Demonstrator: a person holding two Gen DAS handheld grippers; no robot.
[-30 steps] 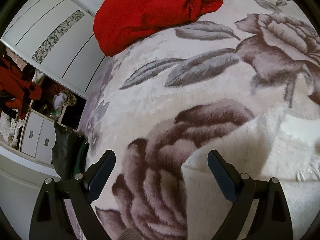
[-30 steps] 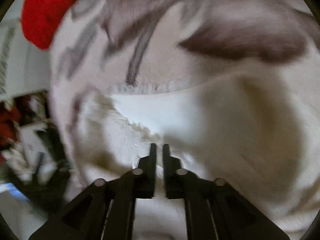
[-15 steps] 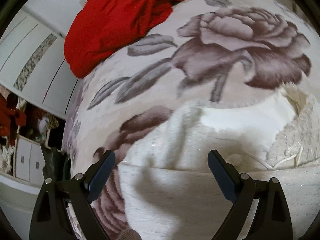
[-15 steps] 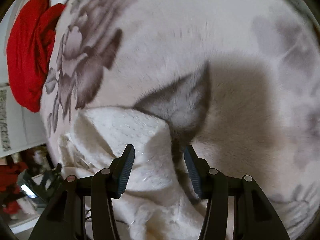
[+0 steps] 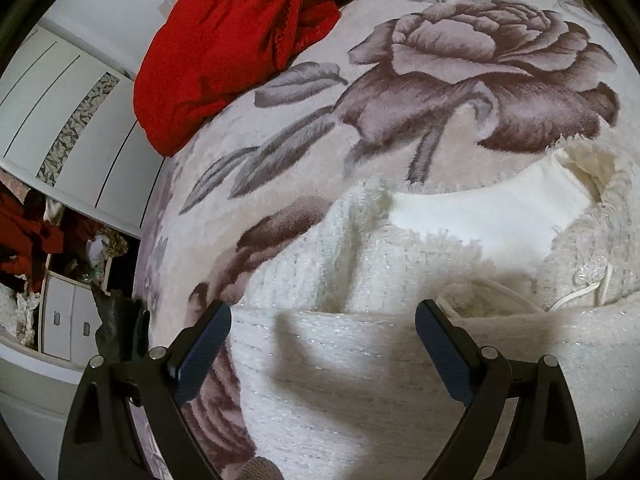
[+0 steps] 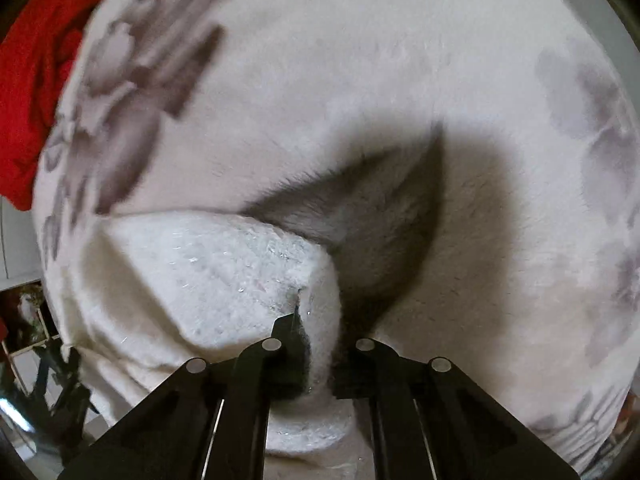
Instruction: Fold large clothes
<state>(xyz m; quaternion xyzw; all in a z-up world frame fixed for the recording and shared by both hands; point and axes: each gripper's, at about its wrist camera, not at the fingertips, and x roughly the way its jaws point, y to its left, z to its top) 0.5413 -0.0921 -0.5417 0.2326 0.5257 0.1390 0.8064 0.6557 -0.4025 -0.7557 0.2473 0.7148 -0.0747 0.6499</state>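
A fluffy white knitted garment (image 5: 360, 344) with silver threads lies on a floral blanket (image 5: 440, 92) on a bed. Its neck opening and a drawstring (image 5: 580, 292) show at the right. My left gripper (image 5: 322, 336) is open just above the garment, holding nothing. In the right wrist view the same white garment (image 6: 208, 280) forms a raised fold, and my right gripper (image 6: 320, 344) is shut on the edge of that fold, with the fabric bunched between the fingers.
A red garment (image 5: 240, 44) is heaped at the far end of the bed; it also shows in the right wrist view (image 6: 28, 92). White wardrobe doors (image 5: 60, 108) and cluttered shelves (image 5: 52, 264) stand left of the bed.
My right gripper was shut, opened half a second ago over the fold, and has now closed on it. My left gripper stayed open and moved over the white garment.
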